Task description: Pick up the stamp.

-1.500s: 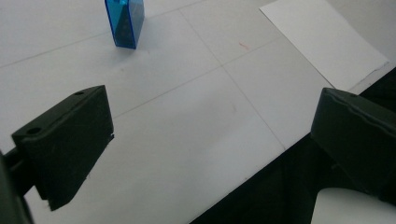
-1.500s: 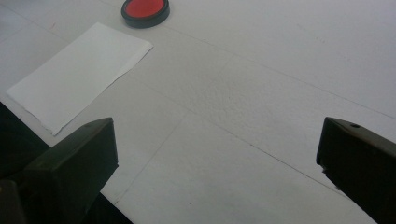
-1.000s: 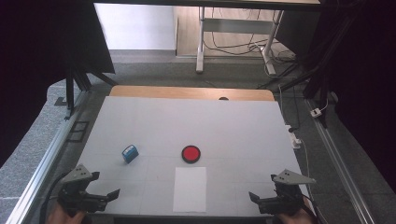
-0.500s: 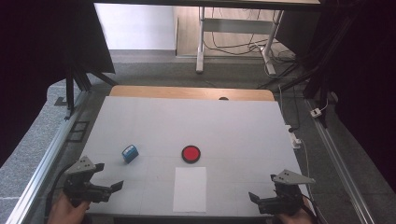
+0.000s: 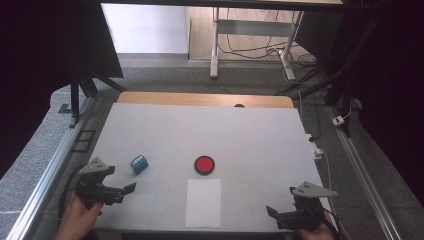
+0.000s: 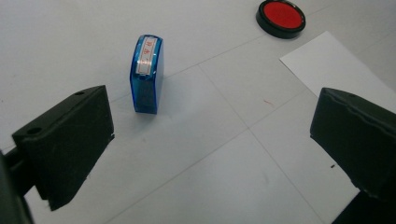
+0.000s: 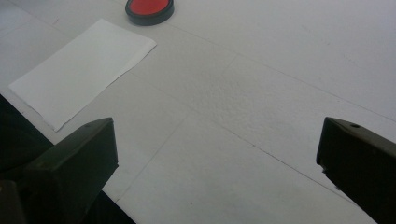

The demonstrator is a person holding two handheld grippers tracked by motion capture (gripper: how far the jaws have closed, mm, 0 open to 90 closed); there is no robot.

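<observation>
left claw (image 5: pixel 131 188) advanced toward blue stamp (image 5: pixel 139 164)

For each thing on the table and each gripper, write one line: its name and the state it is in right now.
Blue stamp: lying on its side, free, ahead of the left gripper.
Red ink pad: uncovered, flat on the table.
White paper: flat, blank, beside the pad.
Left gripper: fingers apart, empty.
Right gripper: fingers apart, empty.

Stamp (image 6: pixel 146 73) label lettering too small
</observation>
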